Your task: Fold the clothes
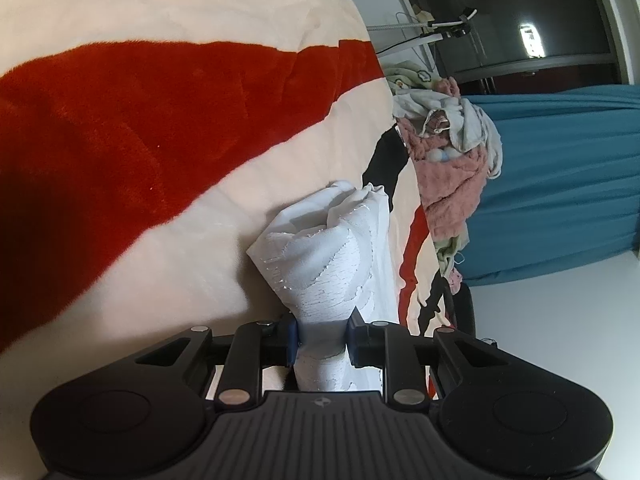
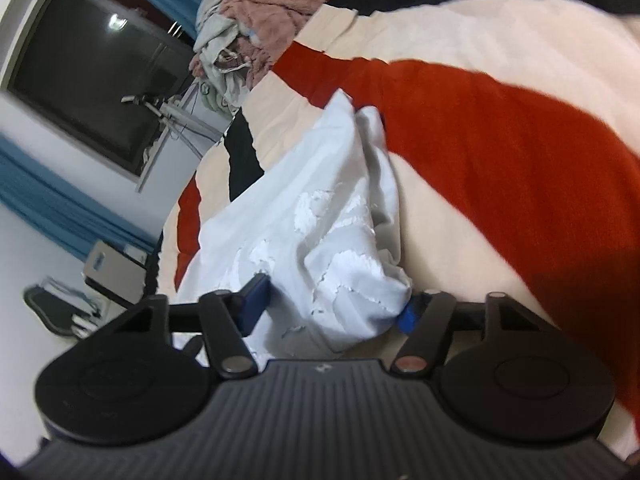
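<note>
The left gripper has its jaws clamped on a bunched white garment above the red-and-cream blanket. The right gripper has its jaws apart, cloth lying between them. A clothes pile sits beyond.

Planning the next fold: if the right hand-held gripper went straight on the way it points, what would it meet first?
Probably the white garment bunched between its blue pads, then the blanket beyond; depth is unclear.
</note>
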Available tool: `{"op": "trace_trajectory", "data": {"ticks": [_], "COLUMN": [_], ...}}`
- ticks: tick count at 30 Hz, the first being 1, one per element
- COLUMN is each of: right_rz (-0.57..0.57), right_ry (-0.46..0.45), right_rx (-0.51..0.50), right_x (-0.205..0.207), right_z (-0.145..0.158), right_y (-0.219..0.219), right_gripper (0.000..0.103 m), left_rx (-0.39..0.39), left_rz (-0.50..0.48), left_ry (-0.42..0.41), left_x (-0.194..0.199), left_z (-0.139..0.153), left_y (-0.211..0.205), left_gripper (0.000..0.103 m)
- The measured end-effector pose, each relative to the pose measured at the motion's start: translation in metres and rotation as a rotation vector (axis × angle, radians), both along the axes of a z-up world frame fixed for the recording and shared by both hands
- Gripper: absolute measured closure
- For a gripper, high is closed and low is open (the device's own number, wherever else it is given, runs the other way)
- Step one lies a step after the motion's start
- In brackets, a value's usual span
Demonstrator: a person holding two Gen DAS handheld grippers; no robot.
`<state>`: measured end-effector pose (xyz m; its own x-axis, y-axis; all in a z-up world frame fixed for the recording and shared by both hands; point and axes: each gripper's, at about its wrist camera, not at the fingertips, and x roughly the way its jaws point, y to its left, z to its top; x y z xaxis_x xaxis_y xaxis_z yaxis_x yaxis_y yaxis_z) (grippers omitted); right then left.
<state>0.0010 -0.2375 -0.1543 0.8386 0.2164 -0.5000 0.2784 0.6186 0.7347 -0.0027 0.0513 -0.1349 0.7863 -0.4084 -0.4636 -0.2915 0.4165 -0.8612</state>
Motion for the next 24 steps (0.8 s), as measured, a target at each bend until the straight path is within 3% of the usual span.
{"op": "trace_trajectory", "data": {"ticks": [7, 17, 20, 24], "right_rz": [0.031, 0.008, -0.008, -0.034], "right_ry": [-0.044, -0.096, -0.132, -0.172], "right_rx": [-0.118, -0.088, -0.076, 0.036], "right_x": [-0.004, -0.030, -0.042, -0.045], "right_z": [0.013, 0.030, 0.048, 0.082], "right_y": [0.005, -0.008, -0.018, -0.056], "right_gripper": [0.074, 0.081, 0.082, 0.085], "left_rx": [0.022, 0.015, -0.018, -0.079], "left_rz": [-0.018, -0.072, -0.112, -0.189], "left_ry": [-0.023, -0.064, -0.078, -0.064], "left_x": [-0.003, -0.023, -0.029, -0.017], "left_z": [0.002, 0.015, 0.027, 0.055], "left_y": [-0.002, -0.007, -0.012, -0.029], "left_gripper": [0.079, 0.080, 0.080, 0.080]}}
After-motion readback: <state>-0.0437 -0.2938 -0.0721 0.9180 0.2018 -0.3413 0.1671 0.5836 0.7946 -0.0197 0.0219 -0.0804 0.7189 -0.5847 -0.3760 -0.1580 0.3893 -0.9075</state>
